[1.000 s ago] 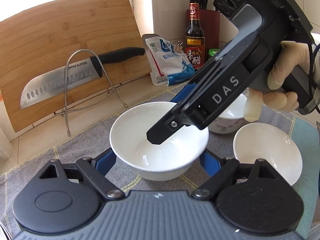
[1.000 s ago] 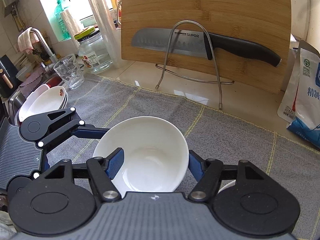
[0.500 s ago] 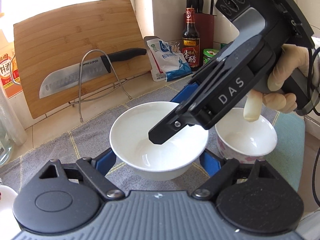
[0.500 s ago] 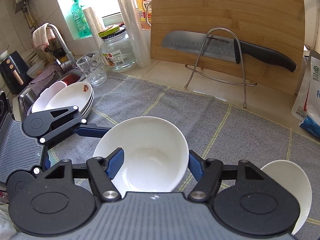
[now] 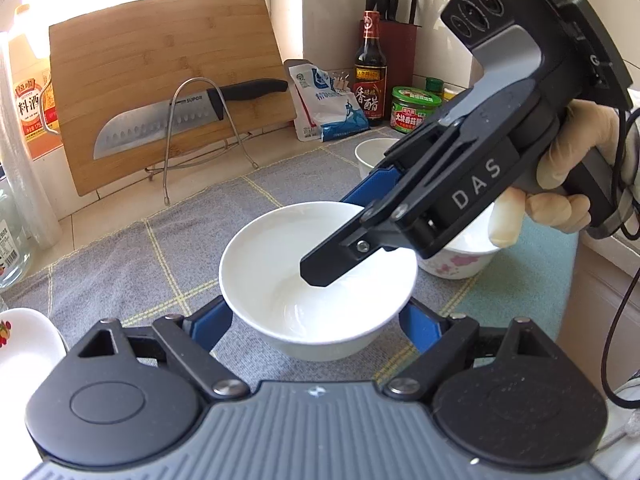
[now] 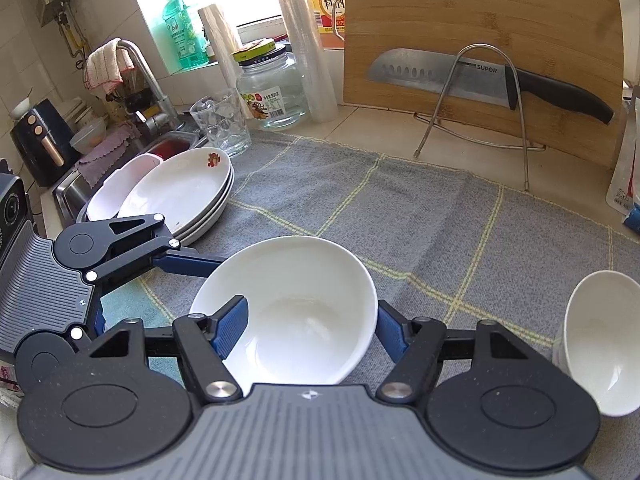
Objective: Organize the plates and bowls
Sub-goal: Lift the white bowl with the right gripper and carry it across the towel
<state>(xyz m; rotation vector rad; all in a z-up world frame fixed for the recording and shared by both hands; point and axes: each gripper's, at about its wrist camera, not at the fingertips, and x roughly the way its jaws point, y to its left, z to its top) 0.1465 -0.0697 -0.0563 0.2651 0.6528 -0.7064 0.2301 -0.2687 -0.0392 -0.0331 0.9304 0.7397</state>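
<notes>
A plain white bowl (image 5: pixel 280 256) (image 6: pixel 304 300) is held by both grippers just above the grey checked cloth (image 6: pixel 400 220). My left gripper (image 5: pixel 316 320) is shut on the bowl, a blue pad against each side of its lower wall. My right gripper (image 6: pixel 312 328) is shut on it too, with its left finger (image 6: pixel 232 328) inside the rim and the other outside. In the left wrist view the right gripper (image 5: pixel 340 240) reaches in from the right, held by a gloved hand (image 5: pixel 560 200). A stack of white plates (image 6: pixel 188 192) lies at the cloth's left end.
Small white bowls (image 6: pixel 596 352) stand at the right, one with a pink flower pattern (image 5: pixel 460 260). Behind are a cutting board (image 6: pixel 480 20) with a knife (image 6: pixel 480 76) on a wire stand, a glass (image 6: pixel 220 120), a jar (image 6: pixel 272 92), bottles and the sink (image 6: pixel 160 148).
Both grippers have carried the bowl leftward over the cloth. The plate stack has come closer in the right wrist view, and the small bowls have dropped back to the right.
</notes>
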